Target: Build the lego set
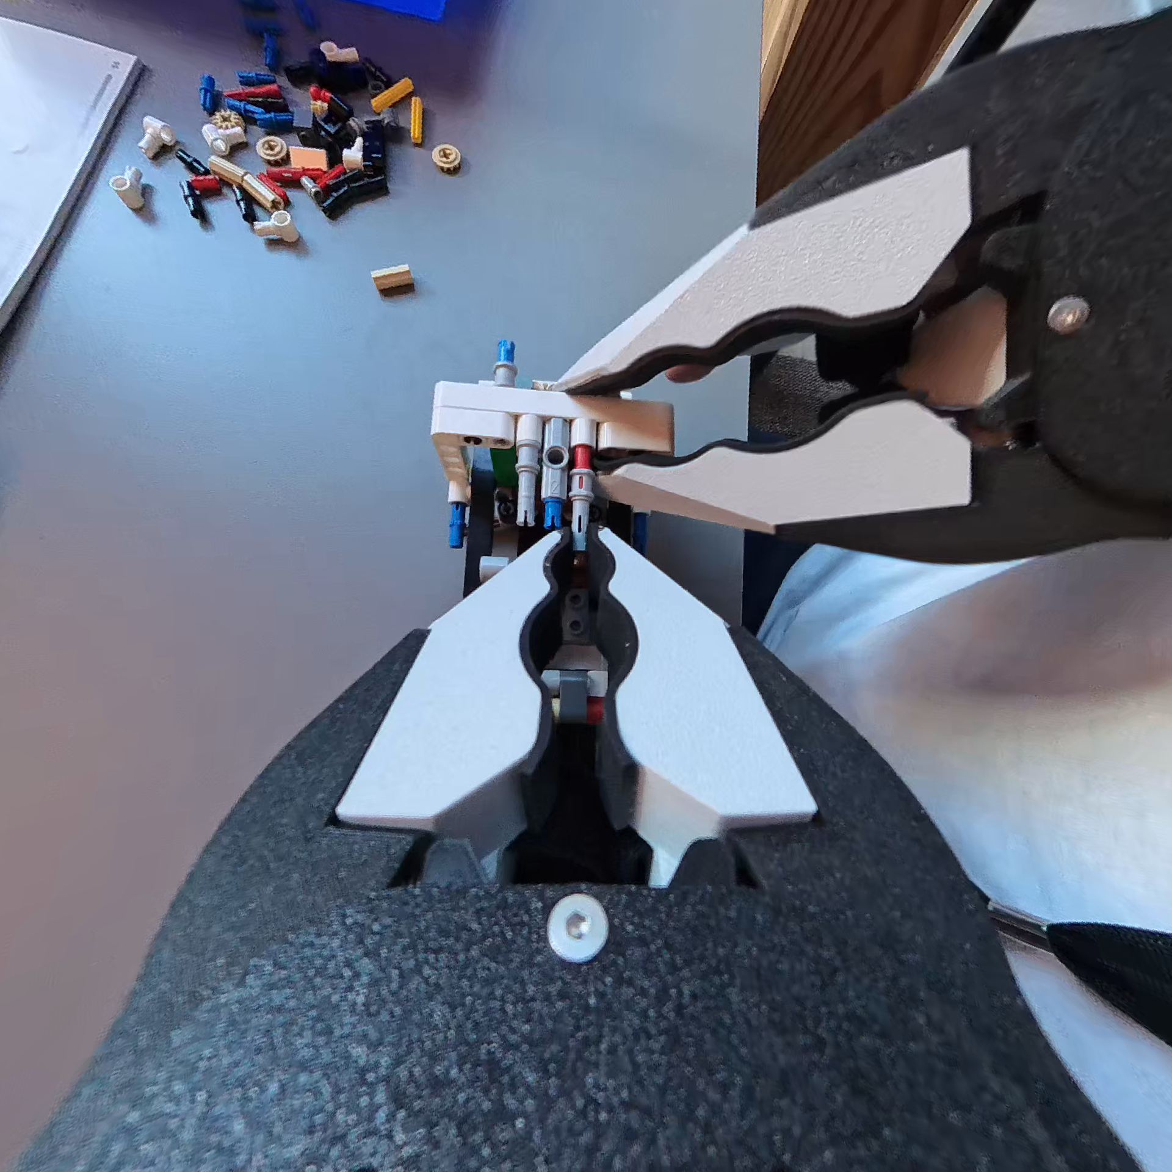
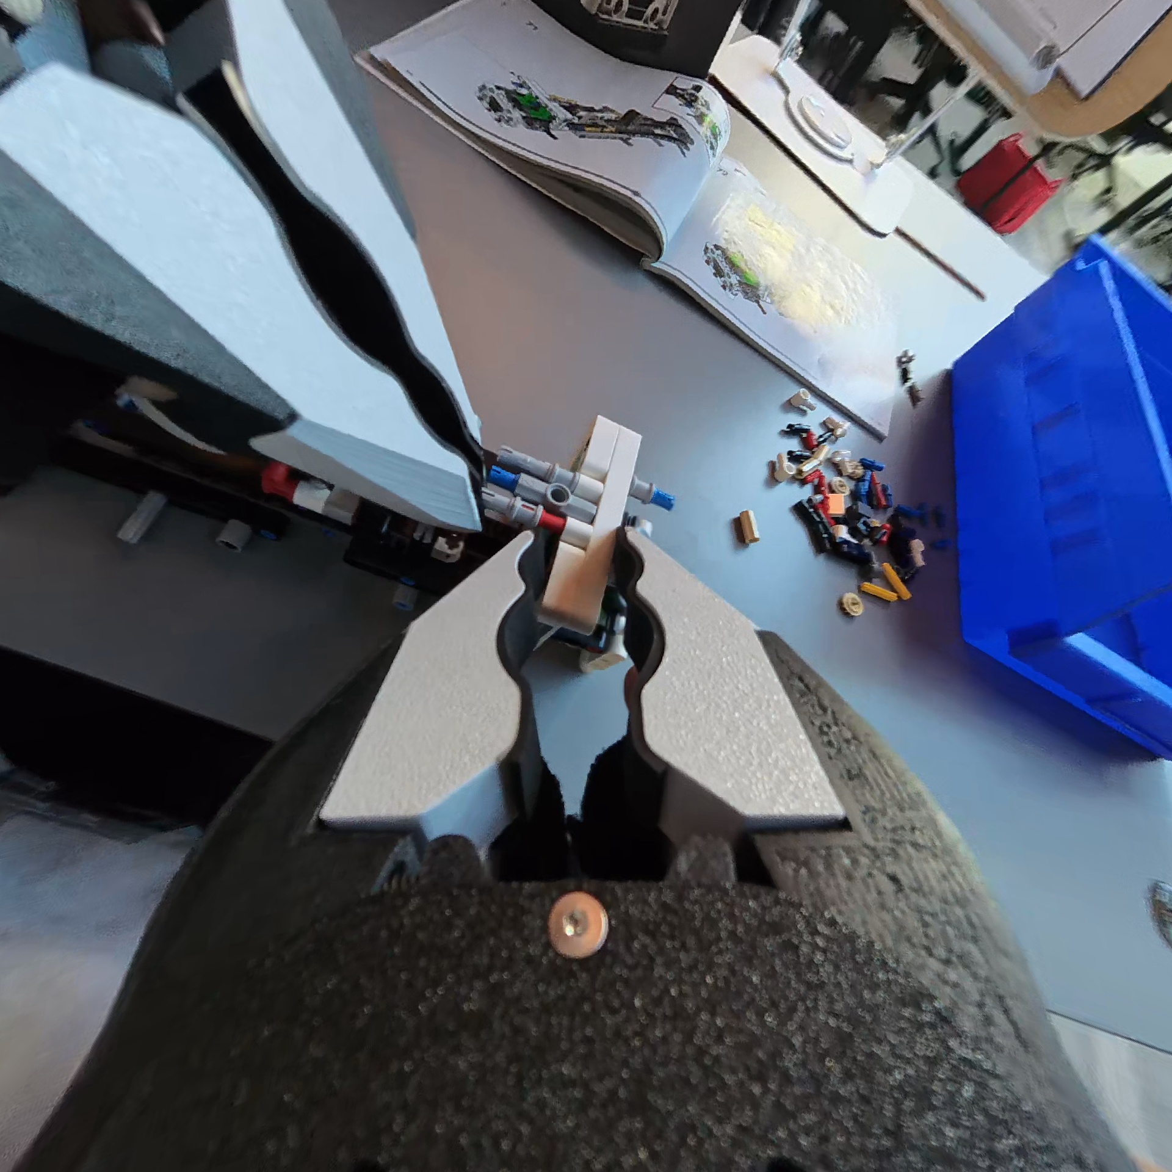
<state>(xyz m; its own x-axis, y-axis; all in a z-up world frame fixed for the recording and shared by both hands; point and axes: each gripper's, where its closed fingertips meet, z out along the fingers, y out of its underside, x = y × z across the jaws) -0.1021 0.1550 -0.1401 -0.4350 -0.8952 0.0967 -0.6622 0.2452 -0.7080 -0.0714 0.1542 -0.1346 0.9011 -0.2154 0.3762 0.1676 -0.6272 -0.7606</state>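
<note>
My right tool [image 2: 574, 539] clamps the white beam [image 2: 605, 501]; my left tool [image 1: 580, 539] pinches its grey pin [image 1: 580, 507], near the tabletop [image 1: 253, 444] edge.

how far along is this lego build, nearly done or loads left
Partly done. A white sub-assembly already carries grey, red and blue pins. In hand: the right gripper clamps its white frame while the left gripper pinches the tip of the red-banded pin. Left: a pile of loose pieces on the table, with the manual open.
</note>
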